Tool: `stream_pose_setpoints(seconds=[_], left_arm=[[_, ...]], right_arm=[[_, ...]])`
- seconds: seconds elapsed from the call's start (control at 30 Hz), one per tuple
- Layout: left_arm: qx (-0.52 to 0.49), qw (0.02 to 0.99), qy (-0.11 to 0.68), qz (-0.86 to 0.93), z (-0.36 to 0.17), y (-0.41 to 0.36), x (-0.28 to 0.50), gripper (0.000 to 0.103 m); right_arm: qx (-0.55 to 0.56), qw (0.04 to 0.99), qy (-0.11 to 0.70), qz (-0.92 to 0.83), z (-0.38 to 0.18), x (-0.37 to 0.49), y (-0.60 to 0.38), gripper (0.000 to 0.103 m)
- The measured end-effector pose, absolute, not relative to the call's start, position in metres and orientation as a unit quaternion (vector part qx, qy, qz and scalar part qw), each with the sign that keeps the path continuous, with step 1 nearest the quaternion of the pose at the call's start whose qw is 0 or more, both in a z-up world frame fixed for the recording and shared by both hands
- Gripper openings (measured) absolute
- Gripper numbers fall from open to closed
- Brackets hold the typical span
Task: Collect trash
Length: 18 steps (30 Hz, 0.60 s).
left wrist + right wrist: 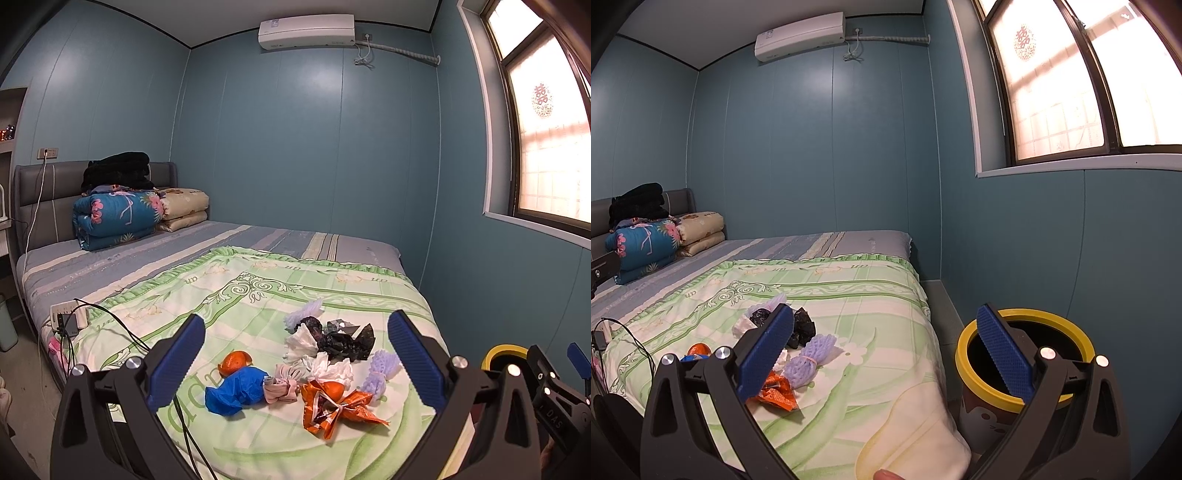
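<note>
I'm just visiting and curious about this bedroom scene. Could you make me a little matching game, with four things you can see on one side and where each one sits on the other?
Things:
1. orange snack wrapper
2. yellow-rimmed trash bin
3. air conditioner
4. folded floral quilt

Places:
A. high on the wall near the ceiling
B. on the floor beside the bed
C. at the head of the bed, against the headboard
D. in the trash pile on the green bedspread

Pairs: 1-D, 2-B, 3-A, 4-C
</note>
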<state>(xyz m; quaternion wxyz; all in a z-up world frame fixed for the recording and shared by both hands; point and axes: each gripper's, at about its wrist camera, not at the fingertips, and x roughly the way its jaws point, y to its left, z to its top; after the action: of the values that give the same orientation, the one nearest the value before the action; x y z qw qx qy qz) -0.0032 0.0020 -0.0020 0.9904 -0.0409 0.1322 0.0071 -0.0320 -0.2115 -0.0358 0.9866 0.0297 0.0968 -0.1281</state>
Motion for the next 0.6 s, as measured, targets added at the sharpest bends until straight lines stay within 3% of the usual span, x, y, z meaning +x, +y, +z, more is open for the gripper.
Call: stream_pose_setpoints(seconds=[0.6], left_arm=[[-0.04,0.99,0.139,-0.006,-0.0036,-0.0017,-0.0021,0.096]], right_arm=[[0.031,0.986,0.097,-0.131,-0.0372,-0.0311,-0.2112,0.095]])
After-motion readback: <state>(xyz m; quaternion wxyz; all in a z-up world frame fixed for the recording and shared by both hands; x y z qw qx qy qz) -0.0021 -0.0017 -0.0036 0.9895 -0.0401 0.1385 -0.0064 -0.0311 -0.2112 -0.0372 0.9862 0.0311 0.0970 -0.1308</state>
